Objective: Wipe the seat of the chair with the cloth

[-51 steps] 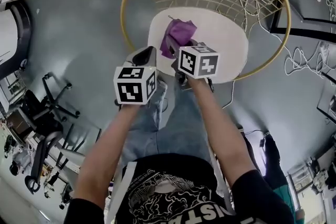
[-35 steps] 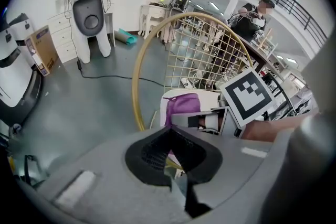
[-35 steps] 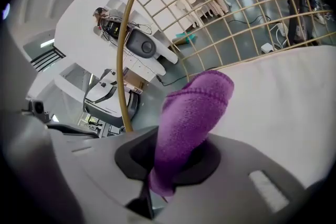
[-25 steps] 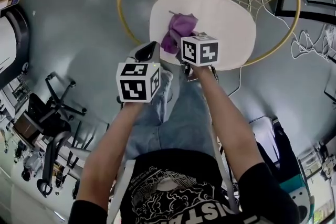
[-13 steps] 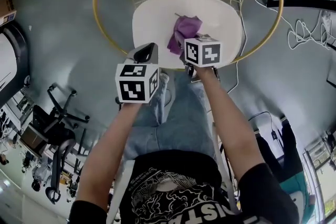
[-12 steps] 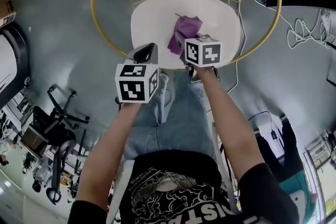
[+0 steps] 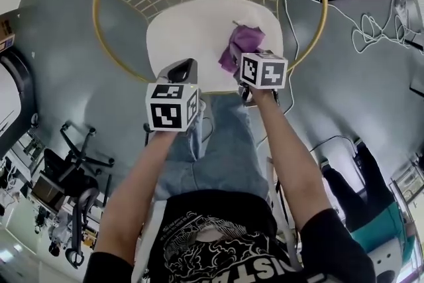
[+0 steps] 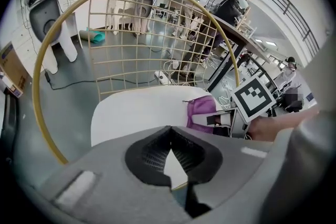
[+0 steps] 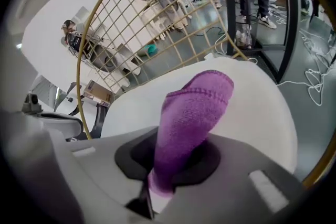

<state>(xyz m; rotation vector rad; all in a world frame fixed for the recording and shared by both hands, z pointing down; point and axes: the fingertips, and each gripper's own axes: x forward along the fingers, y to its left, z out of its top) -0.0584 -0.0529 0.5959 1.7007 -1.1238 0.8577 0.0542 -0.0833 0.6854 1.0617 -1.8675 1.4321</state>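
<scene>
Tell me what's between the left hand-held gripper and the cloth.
Only bare white seat lies between the left hand-held gripper and the cloth; nothing stands on that stretch. The left gripper view shows it.

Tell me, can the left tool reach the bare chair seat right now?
Probably yes: the left tool, shut and empty, is at the near edge of the seat with nothing between; the cloth sits to the right.

Black printed T-shirt [image 7: 222,219], blue jeans [image 7: 225,149]
</scene>
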